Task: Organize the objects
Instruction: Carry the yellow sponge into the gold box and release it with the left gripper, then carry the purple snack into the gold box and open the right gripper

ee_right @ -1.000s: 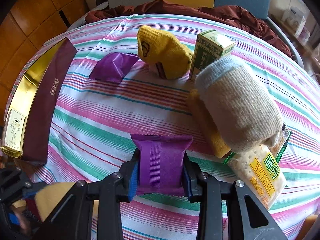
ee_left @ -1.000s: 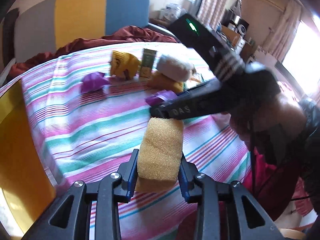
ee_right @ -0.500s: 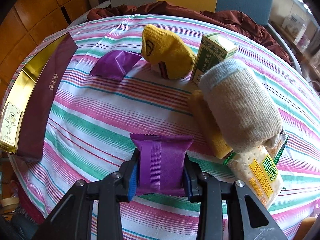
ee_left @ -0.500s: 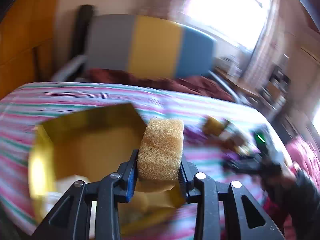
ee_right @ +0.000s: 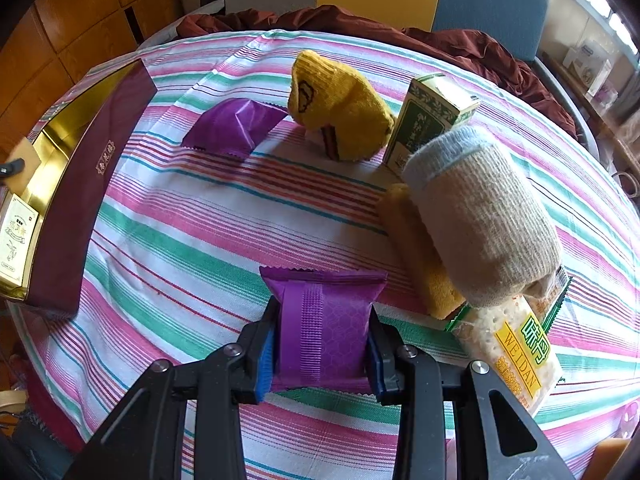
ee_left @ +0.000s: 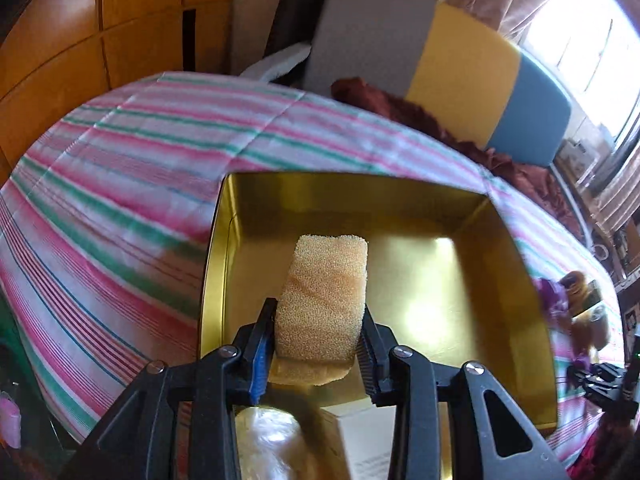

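Porous yellow sponge is being pinched by the left gripper above the glossy gold tin; a crinkly purple packet is being clamped by the right gripper over the striped cloth.

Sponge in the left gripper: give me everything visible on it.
The sponge is a tan-yellow block of coarse, porous foam with rounded top corners and a faint darker band across its face. It stands upright, pinched at its lower sides between the jaws of the left gripper, which bulge it slightly. A flattened part of it sticks out below the jaws. It hangs over the inside of the open gold tin; whether it touches the tin's floor cannot be told.
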The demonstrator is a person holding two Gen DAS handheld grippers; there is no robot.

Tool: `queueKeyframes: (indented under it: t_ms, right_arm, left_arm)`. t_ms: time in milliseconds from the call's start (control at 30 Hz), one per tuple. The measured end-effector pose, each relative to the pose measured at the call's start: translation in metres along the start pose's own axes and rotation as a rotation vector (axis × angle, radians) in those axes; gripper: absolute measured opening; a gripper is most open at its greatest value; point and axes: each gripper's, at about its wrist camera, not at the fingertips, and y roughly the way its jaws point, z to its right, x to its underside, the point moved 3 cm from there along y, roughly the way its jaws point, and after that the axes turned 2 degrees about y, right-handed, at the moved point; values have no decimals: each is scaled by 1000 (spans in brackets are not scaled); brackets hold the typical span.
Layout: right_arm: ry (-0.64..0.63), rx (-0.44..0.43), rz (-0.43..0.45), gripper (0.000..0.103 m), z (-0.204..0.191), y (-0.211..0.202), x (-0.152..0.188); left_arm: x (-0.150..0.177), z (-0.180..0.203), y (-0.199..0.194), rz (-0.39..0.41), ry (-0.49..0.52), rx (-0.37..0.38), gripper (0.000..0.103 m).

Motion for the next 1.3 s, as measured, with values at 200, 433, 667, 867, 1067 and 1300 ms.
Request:
queueKeyframes:
  t_ms: [200,433,667,867,1067,1300]
  right_arm:
    - [-2,2,0,38,-2,1,1]
    - [-8,12,2,38,-3,1,0]
    - [13,42,5,35,-10,-7,-3]
    - [-1,-88,126,35,-59,-53,-32]
    - [-72,-294,168,35,-155,-69,-75]
    - [-120,-371,81,36,-261,-26,-104]
  left_arm:
    - [13,-3,8,-38,-17,-14,47]
    - [18,-4,-16,19,-19,-10,58]
    - [38,-5,-67,122,-15,-59,58]
    - [59,-10,-92,163,-24,-76,58]
    - [78,-17,-94,143,-59,-56,58]
    - [88,-23,-93,145,-61,-89,58]
